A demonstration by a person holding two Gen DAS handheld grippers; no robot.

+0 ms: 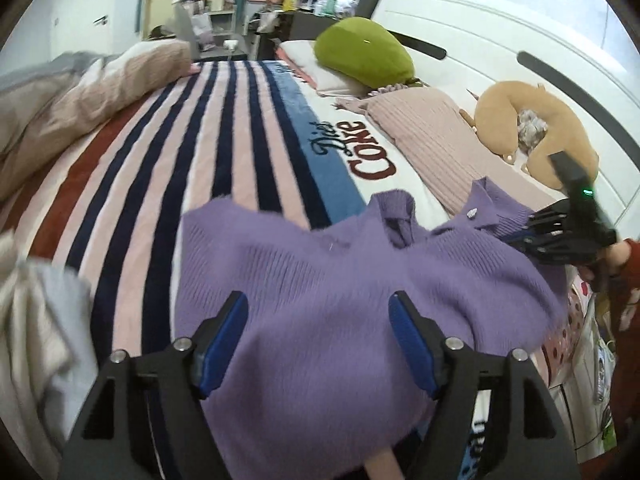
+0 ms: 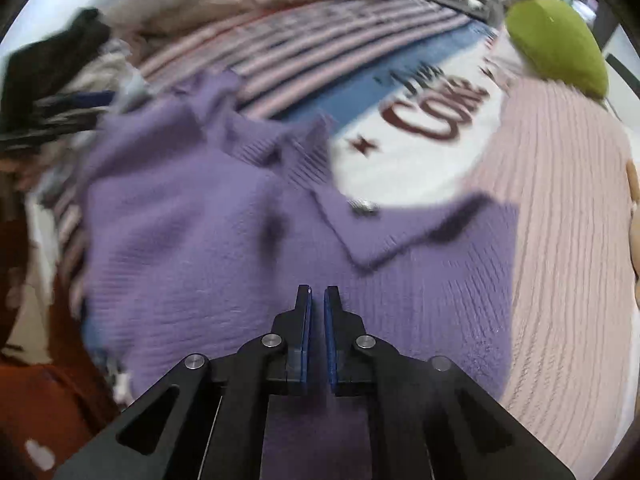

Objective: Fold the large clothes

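The purple sweater [image 1: 320,280] lies rumpled on the near part of the striped blanket [image 1: 192,128]. It looks soft, light and limp, best pinched at hem or shoulder edges. Left gripper [image 1: 318,312] gapes wide above it; right gripper [image 2: 317,300] is nearly closed, apparently empty.

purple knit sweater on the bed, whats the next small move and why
Probably lower the left gripper onto the purple knit sweater and close on the fabric below it. Its jaws stand wide open above the bunched, unfolded knit, while the right gripper is nearly shut over the collar side with nothing visibly pinched, so neither seems to hold it.
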